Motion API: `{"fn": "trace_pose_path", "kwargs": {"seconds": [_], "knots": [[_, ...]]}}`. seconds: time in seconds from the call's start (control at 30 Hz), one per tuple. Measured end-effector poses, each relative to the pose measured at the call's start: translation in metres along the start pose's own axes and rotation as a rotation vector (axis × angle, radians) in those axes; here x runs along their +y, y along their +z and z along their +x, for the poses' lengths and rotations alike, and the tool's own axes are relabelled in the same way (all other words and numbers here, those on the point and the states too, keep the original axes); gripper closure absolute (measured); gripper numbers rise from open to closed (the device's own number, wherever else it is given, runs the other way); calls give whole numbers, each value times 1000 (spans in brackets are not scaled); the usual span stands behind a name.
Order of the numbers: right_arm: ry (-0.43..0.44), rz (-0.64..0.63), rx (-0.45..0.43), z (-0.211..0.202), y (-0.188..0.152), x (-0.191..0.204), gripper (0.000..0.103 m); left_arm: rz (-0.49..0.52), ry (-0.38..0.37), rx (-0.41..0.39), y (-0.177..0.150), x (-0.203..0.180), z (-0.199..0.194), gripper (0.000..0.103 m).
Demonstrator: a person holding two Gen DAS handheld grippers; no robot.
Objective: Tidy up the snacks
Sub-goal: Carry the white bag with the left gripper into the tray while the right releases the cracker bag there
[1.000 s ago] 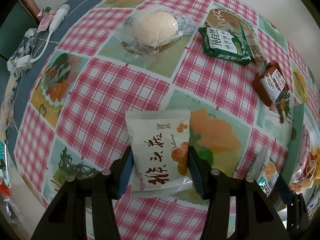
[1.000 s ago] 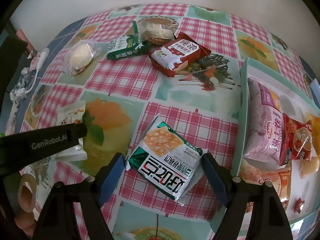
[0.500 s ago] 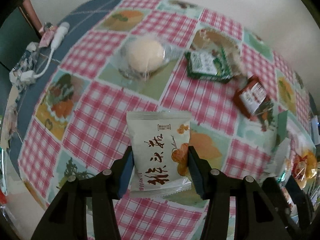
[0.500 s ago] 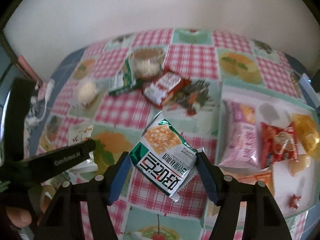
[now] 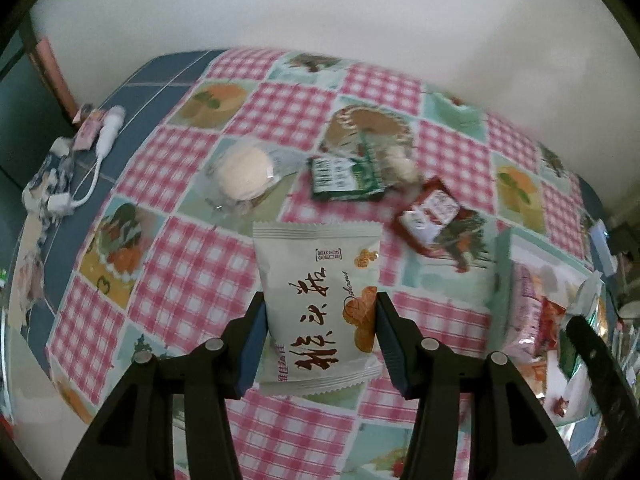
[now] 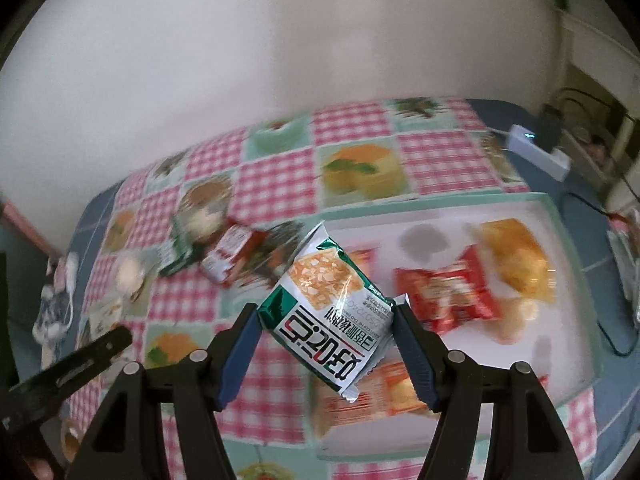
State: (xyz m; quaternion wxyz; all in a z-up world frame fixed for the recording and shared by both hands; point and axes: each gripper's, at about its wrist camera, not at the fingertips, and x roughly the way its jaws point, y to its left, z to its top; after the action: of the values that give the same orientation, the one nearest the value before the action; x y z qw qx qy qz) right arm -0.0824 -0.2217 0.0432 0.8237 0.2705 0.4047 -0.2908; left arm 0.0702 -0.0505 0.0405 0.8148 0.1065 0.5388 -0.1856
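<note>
Both wrist views above tablecloth [image 5: 192, 276], sharing tray [image 6: 568, 240]

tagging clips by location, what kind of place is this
Most likely a home dining or kitchen table against a plain wall. A checked food-print tablecloth covers it, wrapped snacks lie loose beside a snack tray, and a charger with cable sits at the table edge.

The cream snack packet [image 5: 318, 300] carries large brown brush-style Chinese characters, a small boxed stamp and thin slanted script, none clearly legible. The green cracker packet [image 6: 330, 306] bears bold red-and-black Chinese lettering, seen upside down; its faint printed digits are unreadable.
</note>
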Motion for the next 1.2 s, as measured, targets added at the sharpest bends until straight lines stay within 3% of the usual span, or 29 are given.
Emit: {"fn": "trace_pose_path", "kwargs": {"seconds": [0.27, 0.6, 0.73, 0.93, 1.2], "knots": [[-75, 113, -68, -20, 9, -53, 33, 89, -36, -23, -8, -37, -9, 49], [-149, 247, -76, -32, 7, -111, 32, 231, -102, -33, -29, -96, -17, 49], [-208, 303, -50, -31, 3, -131, 32, 305, -124, -35, -41, -124, -20, 49], [-222, 392, 3, -25, -4, -157, 31, 410, -128, -61, -60, -159, -26, 49], [-236, 501, 116, -5, -19, -187, 31, 468, -182, -28, -76, -194, -19, 49]]}}
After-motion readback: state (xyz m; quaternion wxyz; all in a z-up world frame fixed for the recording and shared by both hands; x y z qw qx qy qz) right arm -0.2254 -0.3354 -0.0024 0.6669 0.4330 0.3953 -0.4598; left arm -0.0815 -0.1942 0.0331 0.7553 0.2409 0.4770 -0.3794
